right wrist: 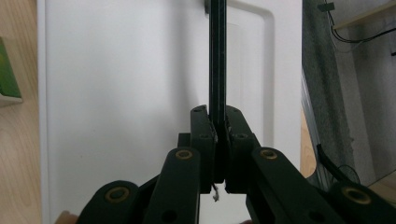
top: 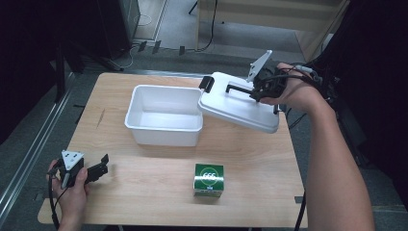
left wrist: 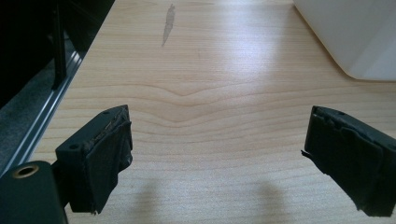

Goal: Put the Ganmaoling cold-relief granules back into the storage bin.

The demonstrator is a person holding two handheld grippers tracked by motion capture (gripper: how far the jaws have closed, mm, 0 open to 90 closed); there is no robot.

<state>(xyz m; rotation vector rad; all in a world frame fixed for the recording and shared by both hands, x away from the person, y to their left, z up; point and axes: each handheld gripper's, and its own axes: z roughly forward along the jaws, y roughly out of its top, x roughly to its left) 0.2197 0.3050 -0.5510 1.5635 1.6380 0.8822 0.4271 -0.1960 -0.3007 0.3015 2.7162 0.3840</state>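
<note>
Tongs, right (top: pixel 256 91): seen in the high view clamped on the black handle (top: pixel 236 88) of the white lid (top: pixel 240 102), which is held tilted and lifted, its near-left corner overlapping the right rim of the white tub (top: pixel 164 114). The lid is judged to be carried by its handle so that it can be set onto, or taken clear of, the tub; which of the two cannot be told. Tongs, left (top: pixel 98 169): held low over the wooden surface (top: pixel 250 163), well to the left of and nearer than the tub, jaws apart, nothing between them; apparently kept aside as the idle hand. One green box (top: pixel 209 180) is recorded standing on the surface, nearer than the tub and a little to its right, untouched.

Left gripper view: both fingers (left wrist: pixel 100 156) are shown spread wide over bare wood grain, with a corner of the tub (left wrist: pixel 350 35) at upper right. No object is gripped.

Right gripper view: the jaws are pressed together on the thin black handle bar (right wrist: pixel 217 60), which runs straight up from between them across the lid's white top (right wrist: pixel 126 93). A narrow grip on the bar's middle is judged to keep the lid balanced. An edge of the green box (right wrist: pixel 8 74) is noted beyond the lid's left side.
</note>
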